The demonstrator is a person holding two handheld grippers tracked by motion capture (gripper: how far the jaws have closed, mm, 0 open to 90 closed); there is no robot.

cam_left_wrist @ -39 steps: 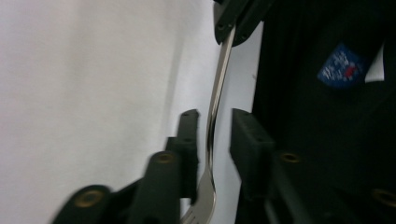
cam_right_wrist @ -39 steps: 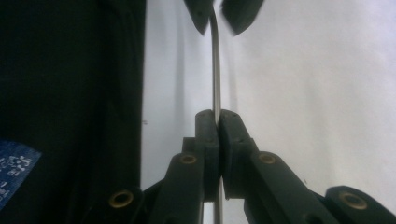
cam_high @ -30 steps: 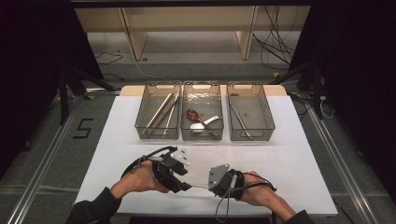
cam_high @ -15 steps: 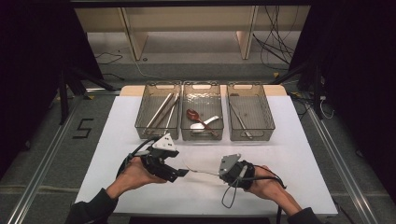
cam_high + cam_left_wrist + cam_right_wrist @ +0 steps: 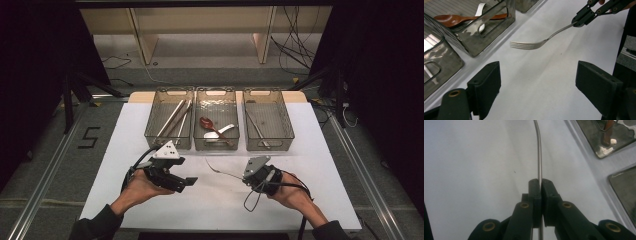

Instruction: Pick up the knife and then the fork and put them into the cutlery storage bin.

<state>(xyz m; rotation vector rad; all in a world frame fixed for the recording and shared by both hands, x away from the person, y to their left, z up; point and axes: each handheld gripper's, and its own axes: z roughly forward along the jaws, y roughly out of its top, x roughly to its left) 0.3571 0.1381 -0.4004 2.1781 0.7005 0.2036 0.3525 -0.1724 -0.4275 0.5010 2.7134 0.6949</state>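
Observation:
A metal fork [image 5: 222,170] hangs just above the white table cover, tines to the left. My right gripper [image 5: 244,175] is shut on its handle [image 5: 539,157], and the pads [image 5: 535,187] pinch the thin stem. From the left gripper view the fork [image 5: 534,45] floats ahead with the right gripper [image 5: 581,21] at its end. My left gripper [image 5: 189,182] lies to the left of the fork, apart from it. Its jaws have just been opening and stand wide with nothing between them [image 5: 539,85].
Three clear bins stand in a row at the back of the white cover [image 5: 310,200]. The left bin [image 5: 165,144] holds long metal sticks, the middle bin [image 5: 216,146] a brown spoon [image 5: 207,123] and a white spoon [image 5: 219,132], the right bin [image 5: 270,146] a thin utensil.
The two grippers were close together over the fork. The left one has let go, opened and drawn away to the left. The right one has moved right with the fork in it.

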